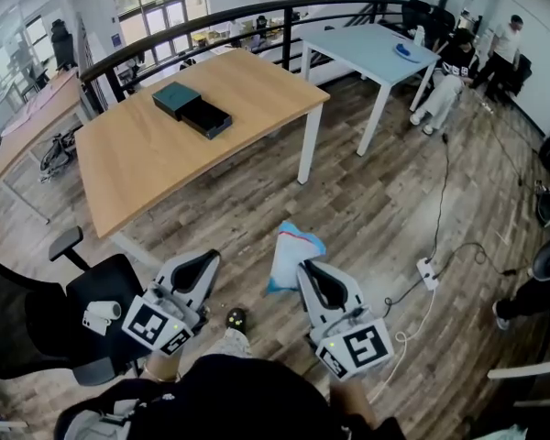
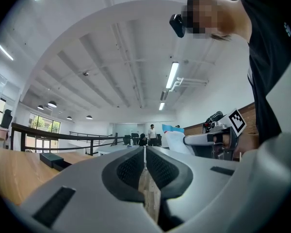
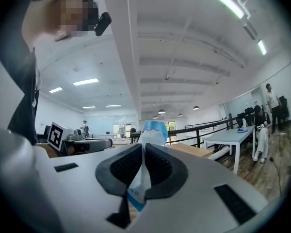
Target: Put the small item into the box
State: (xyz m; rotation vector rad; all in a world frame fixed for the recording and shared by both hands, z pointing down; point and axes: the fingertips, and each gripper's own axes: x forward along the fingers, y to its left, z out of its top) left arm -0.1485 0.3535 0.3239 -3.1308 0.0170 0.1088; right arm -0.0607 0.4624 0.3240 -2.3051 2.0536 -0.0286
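Carrying: the right hand-held gripper [image 3: 143, 148] pinches the packet [image 1: 291, 253] — perhaps tissues — well apart from the box [image 1: 205, 118] on the surface [image 1: 147, 168]. The left hand-held gripper [image 2: 144, 152] is pressed together, empty. Next: approach, lower it in.

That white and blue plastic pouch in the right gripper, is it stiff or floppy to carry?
Probably floppy: the white and blue plastic pouch looks thin and creased above the right gripper. Likely light, since one pinched edge holds it.
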